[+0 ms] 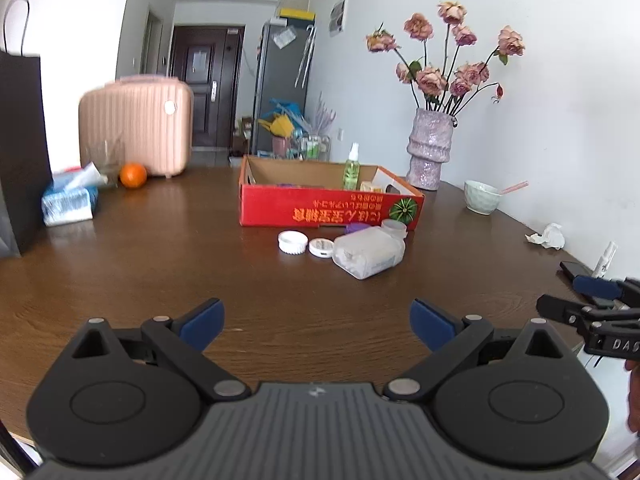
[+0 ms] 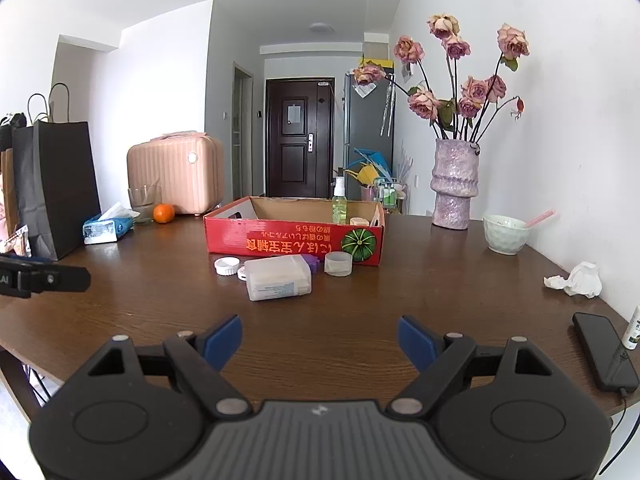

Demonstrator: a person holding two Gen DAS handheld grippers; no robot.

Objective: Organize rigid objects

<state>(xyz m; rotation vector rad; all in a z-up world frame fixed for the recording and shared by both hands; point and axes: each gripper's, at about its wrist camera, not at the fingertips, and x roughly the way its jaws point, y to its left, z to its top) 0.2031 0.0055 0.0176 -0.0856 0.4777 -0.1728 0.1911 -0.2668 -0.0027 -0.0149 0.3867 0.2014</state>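
Two grippers: left gripper [image 1: 316,322] and right gripper [image 2: 320,340] hover with fingers spread, empty, ready to pick.
Loose items: translucent rectangular plastic container [image 2: 278,278], white round lid [image 2: 227,266] and clear round cup [image 2: 338,263] wait on the tabletop [image 2: 160,312], just before the red cardboard box [image 2: 294,240], likely their destination.

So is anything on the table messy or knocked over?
Yes. A translucent plastic box lies on its side in front of the red cardboard box, and a crumpled tissue sits loose near the wall. The print on the red box is upside down.
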